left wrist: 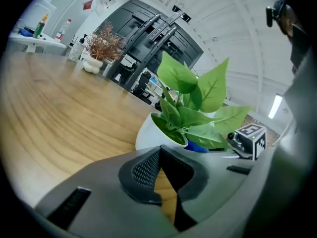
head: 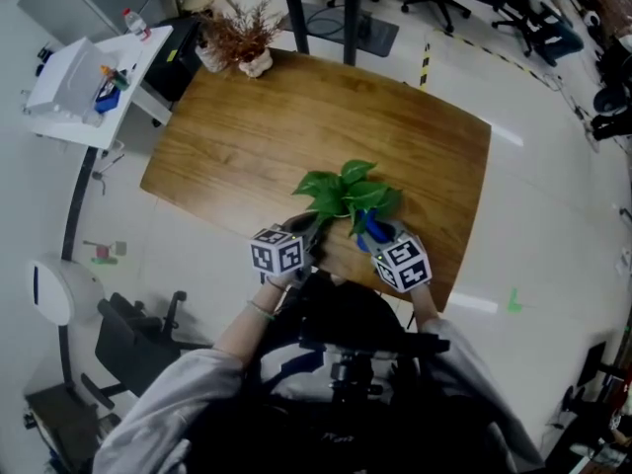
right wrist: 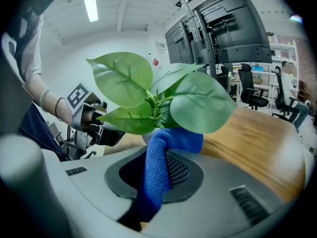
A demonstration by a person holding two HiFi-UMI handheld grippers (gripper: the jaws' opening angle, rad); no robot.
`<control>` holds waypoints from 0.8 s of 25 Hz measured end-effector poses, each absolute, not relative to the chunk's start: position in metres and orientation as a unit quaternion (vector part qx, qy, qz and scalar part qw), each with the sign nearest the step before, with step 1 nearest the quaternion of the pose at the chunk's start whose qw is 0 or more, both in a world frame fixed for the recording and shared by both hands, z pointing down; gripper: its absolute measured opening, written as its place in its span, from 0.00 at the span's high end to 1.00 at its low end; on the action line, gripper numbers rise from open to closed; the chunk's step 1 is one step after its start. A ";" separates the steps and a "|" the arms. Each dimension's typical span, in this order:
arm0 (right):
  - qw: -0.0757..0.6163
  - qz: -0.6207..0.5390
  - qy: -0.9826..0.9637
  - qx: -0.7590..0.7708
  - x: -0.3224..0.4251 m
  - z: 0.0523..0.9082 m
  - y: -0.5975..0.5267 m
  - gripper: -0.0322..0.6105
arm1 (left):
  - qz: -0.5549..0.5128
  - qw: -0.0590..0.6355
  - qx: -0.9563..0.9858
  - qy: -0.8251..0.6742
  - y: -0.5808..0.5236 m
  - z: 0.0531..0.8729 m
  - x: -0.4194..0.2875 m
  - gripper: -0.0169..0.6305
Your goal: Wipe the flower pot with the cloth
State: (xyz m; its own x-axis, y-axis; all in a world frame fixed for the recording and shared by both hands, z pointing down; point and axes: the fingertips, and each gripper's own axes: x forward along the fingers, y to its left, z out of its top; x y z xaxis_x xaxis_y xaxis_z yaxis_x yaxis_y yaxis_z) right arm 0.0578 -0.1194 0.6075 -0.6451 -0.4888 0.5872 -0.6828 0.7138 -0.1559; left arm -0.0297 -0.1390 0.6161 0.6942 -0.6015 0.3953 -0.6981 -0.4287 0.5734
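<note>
You pinch the blue fleecy cloth (right wrist: 176,140) in your right gripper (right wrist: 159,163) at the white round flower pot (left wrist: 147,134); wipe lightly, left gripper (left wrist: 159,168) pressed together beside it

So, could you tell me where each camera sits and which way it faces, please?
Head view: on the person's head, facing steeply down at wooden table and plant; left claw, right claw, forearms show.
Left gripper view: on left claw, facing along its shut, empty jaws toward the flower pot.
Right gripper view: on right claw, facing the leaves past its clamped blue cloth.
All three share the plant.
</note>
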 end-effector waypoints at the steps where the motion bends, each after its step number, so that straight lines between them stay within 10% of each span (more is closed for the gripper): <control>1: 0.267 0.180 -0.890 0.323 0.054 0.610 -0.117 0.85 | 0.065 0.369 0.841 -0.390 -0.141 0.617 -0.034 0.96; 20: 0.300 0.204 -0.892 0.271 0.017 0.632 -0.071 0.85 | 0.046 0.363 0.828 -0.425 -0.176 0.613 -0.069 0.96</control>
State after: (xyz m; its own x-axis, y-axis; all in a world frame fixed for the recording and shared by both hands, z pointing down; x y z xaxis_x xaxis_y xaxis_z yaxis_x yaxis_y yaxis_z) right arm 0.0173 -0.0714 0.6316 -0.6731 -0.3619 0.6449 -0.6060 0.7698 -0.2005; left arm -0.0689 -0.1759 0.6129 0.6343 -0.6706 0.3846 -0.7373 -0.3753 0.5618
